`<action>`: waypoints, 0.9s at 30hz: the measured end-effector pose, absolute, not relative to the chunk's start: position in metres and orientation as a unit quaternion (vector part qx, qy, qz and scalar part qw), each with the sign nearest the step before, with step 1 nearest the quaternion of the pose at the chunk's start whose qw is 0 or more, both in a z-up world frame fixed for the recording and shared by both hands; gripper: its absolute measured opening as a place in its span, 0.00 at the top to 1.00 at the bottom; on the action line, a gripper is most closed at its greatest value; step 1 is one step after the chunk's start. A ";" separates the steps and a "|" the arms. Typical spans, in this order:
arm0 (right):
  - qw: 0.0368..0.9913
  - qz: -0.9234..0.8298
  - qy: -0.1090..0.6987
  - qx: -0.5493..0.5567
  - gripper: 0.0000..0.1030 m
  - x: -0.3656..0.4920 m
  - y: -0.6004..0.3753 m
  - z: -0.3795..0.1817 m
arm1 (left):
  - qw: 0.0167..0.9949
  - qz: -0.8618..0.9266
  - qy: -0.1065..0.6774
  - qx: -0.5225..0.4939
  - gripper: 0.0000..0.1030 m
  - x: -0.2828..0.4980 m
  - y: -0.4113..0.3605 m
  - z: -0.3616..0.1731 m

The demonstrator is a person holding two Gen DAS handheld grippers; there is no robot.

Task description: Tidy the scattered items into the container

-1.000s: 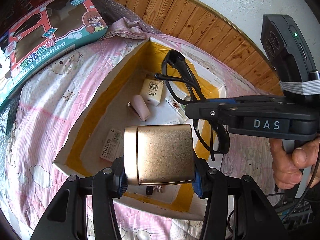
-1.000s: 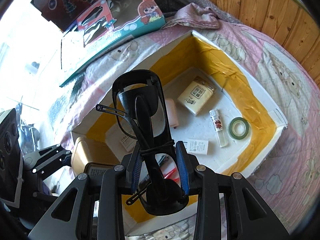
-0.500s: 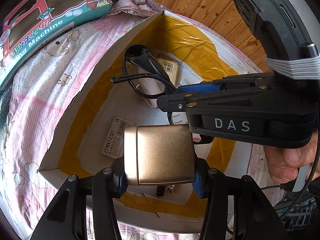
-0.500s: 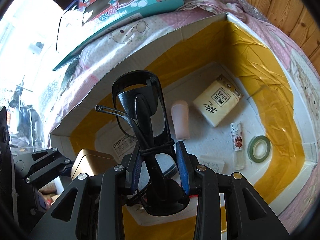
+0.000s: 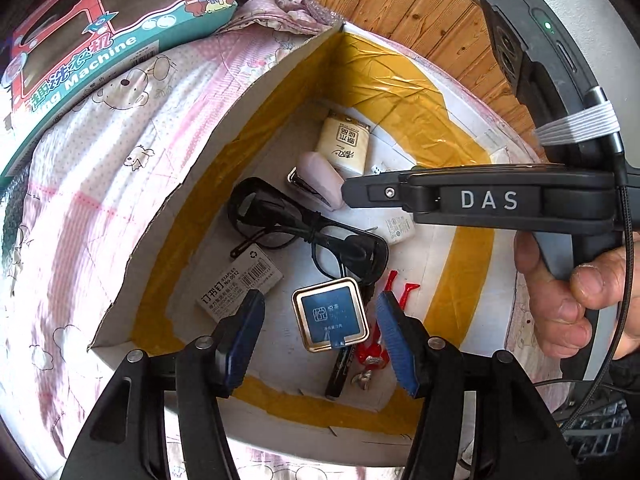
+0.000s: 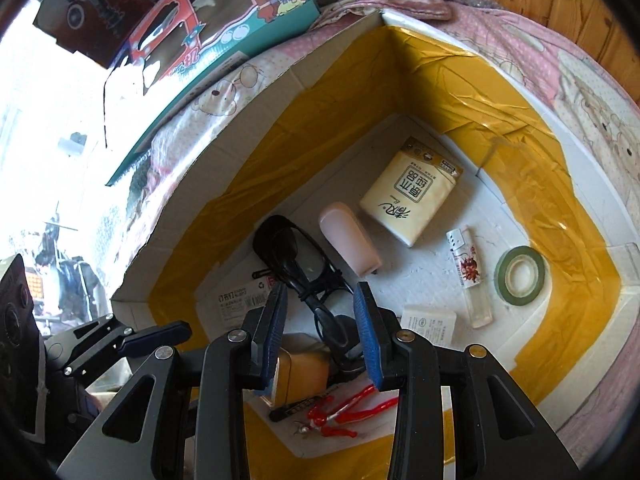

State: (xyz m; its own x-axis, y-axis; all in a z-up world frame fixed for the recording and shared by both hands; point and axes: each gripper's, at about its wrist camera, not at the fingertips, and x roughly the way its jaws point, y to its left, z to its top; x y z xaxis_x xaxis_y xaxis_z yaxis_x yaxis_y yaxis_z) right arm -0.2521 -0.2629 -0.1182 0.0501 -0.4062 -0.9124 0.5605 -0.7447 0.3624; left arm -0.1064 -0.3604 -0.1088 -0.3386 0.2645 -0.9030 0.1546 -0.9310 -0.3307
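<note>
Left wrist view
Change: half a second ago the left gripper (image 5: 320, 336) clamped the gold tin (image 5: 330, 314); now its jaws stand spread and empty, and the tin lies on the floor of the box (image 5: 208, 168) between them, touching neither blue pad.
Tin: square, gold rim, dark blue label facing up (corners rounded).
Glasses: the black glasses (image 5: 304, 232) have left the right gripper and lie flat on the box floor just beyond the tin.
Around: a staple packet (image 5: 240, 284) to the left, a pink stapler (image 5: 320, 184) and a tissue pack (image 5: 346, 146) farther back, a black pen (image 5: 340, 368) and red clip (image 5: 376, 344) near the tin.
In the way: the right gripper's black body reaches across the box from the right, held by a hand (image 5: 568, 300).

Right wrist view
Change: the right gripper (image 6: 320, 332) earlier gripped the glasses (image 6: 304, 272); now its jaws are released, the glasses lying on the floor below and between them.
Tin: partly hidden behind the left finger, gold side showing (image 6: 304, 372).
Around: stapler (image 6: 348, 240), tissue pack (image 6: 412, 196), a clear tube (image 6: 468, 276), a green tape roll (image 6: 520, 276), a small white packet (image 6: 428, 322), all apart on the white floor.
Outside: a toy washing machine carton (image 6: 224, 28) on the pink quilt (image 6: 592, 92).
</note>
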 end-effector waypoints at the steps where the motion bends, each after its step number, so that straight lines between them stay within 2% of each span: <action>1: 0.349 -0.687 0.057 0.634 0.64 -0.252 -0.259 -0.117 | 0.034 0.798 -0.184 -0.572 0.42 -0.105 -0.361 -0.107; 16: 0.330 -0.711 0.086 0.615 0.64 -0.208 -0.220 -0.089 | 0.031 0.806 -0.190 -0.560 0.42 -0.076 -0.351 -0.084; 27: 0.308 -0.736 0.140 0.586 0.58 -0.165 -0.211 -0.060 | 0.038 0.828 -0.172 -0.532 0.39 -0.055 -0.332 -0.044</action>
State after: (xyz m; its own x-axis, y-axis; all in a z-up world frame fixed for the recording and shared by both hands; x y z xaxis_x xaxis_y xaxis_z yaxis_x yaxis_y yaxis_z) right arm -0.1652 -0.2111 -0.0603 -0.1238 -0.2894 -0.9492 0.6171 -0.7715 0.1547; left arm -0.0551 -0.3322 -0.0438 -0.4309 0.2451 -0.8685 0.1206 -0.9381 -0.3246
